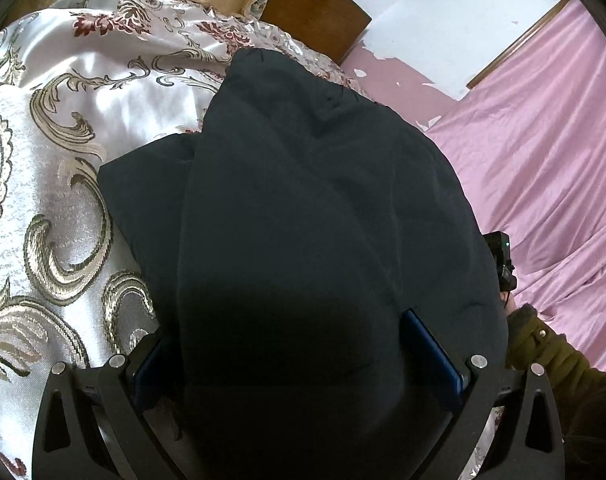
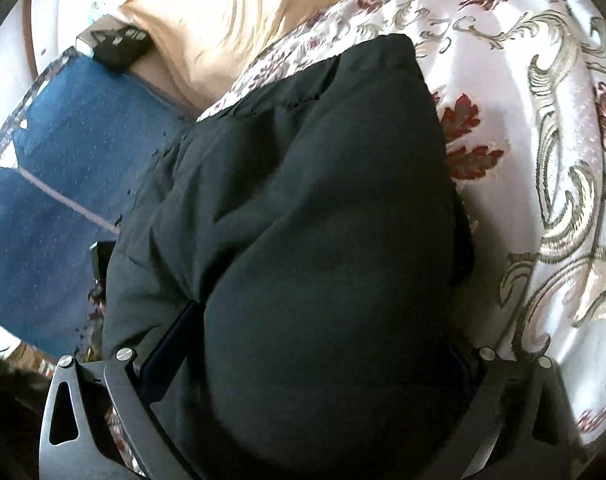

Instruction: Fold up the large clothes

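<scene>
Evidently mid-fold, the left gripper (image 1: 299,360) and right gripper (image 2: 315,364) each straddle a thick bundle of the dark garment (image 1: 315,208) with wide jaws, ready to lay it onto the patterned bedspread (image 1: 63,184).

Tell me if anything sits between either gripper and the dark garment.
Nothing visible does. The dark garment already fills the gap between the left gripper fingers, and bulges between the right gripper fingers too. It lies on the floral bedspread.
</scene>
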Available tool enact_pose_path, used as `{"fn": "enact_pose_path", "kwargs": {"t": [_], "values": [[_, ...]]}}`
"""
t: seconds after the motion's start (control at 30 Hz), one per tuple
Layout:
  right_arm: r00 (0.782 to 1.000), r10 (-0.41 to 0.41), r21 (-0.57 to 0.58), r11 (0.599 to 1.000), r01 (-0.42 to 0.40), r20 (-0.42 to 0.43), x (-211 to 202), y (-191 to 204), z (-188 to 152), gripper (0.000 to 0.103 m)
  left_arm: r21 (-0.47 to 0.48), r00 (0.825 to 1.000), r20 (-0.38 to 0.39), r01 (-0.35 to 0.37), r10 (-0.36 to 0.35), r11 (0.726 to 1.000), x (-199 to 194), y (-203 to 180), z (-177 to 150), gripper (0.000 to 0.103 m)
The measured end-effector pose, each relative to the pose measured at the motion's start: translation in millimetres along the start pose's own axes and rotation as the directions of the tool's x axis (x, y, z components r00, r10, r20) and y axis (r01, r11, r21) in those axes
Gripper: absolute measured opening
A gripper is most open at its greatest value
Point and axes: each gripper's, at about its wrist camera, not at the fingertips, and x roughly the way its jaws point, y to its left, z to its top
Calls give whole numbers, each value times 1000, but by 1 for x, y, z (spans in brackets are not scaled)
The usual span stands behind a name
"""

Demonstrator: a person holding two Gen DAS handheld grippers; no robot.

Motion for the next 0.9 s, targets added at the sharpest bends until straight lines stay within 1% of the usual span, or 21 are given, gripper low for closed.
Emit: {"fn": "enact_pose_path", "kwargs": {"t": [0.07, 0.13, 0.23, 0.3, 0.37, 0.43, 0.47, 0.5, 0.53, 0.57, 0.6, 0.63, 0.67, 0.7, 0.73, 0.77, 0.8, 0.83, 0.9], "values": [[1000, -24, -6, 1000, 25, 7, 4, 8, -2, 102, 5, 1000, 4, -6, 6, 1000, 0, -1, -1, 103], [999, -41, 3, 999, 41, -3, 4, 11, -5, 102, 7, 1000, 0, -12, 12, 1000, 1, -2, 0, 103], [996, -82, 28, 996, 84, -40, 6, 23, 2, 102, -8, 1000, -21, -18, 18, 1000, 4, -2, 4, 103], [993, -111, 41, 993, 113, -49, 8, 31, 4, 102, -20, 998, -45, -38, 37, 999, 7, -6, 6, 103], [986, -156, 38, 987, 159, -64, 10, 41, 2, 100, -49, 994, -81, -77, 73, 996, 9, -10, 9, 103], [979, -194, 36, 980, 197, -67, 11, 50, -3, 95, -87, 982, -121, -154, 143, 984, 11, -18, 13, 102], [975, -214, 47, 975, 217, -65, 10, 57, -5, 90, -102, 976, -127, -189, 176, 977, 12, -22, 13, 101], [973, -222, 53, 973, 226, -63, 8, 60, -6, 83, -102, 970, -129, -220, 206, 970, 12, -27, 13, 97], [970, -234, 55, 970, 237, -59, 6, 66, -7, 79, -94, 961, -130, -257, 244, 962, 12, -34, 14, 90], [968, -246, 55, 967, 249, -54, 4, 72, -9, 72, -83, 955, -127, -281, 269, 956, 11, -41, 15, 86], [966, -254, 56, 965, 256, -41, 0, 78, -11, 64, -70, 945, -122, -312, 302, 947, 10, -48, 15, 77], [966, -258, 58, 964, 260, -31, -2, 82, -13, 61, -64, 936, -120, -339, 330, 938, 9, -54, 15, 67], [965, -262, 64, 963, 262, -21, -5, 85, -15, 55, -74, 925, -121, -369, 359, 926, 6, -60, 15, 63], [965, -262, 76, 962, 262, -6, -12, 85, -17, 49, -83, 920, -122, -383, 372, 920, 4, -64, 16, 53], [965, -262, 87, 962, 260, 11, -18, 86, -18, 47, -92, 915, -120, -396, 385, 914, 1, -67, 16, 43], [963, -267, 90, 960, 264, 25, -22, 87, -19, 43, -98, 912, -105, -406, 397, 908, -4, -74, 17, 38], [961, -274, 97, 958, 270, 33, -27, 86, -21, 39, -96, 910, -92, -411, 403, 906, -8, -79, 17, 29], [960, -278, 101, 957, 273, 41, -33, 85, -23, 38, -89, 905, -78, -423, 417, 902, -14, -87, 18, 24], [954, -294, 79, 954, 289, 60, -40, 96, -24, 32, -75, 894, -59, -448, 445, 891, -24, -103, 19, 20]]}}
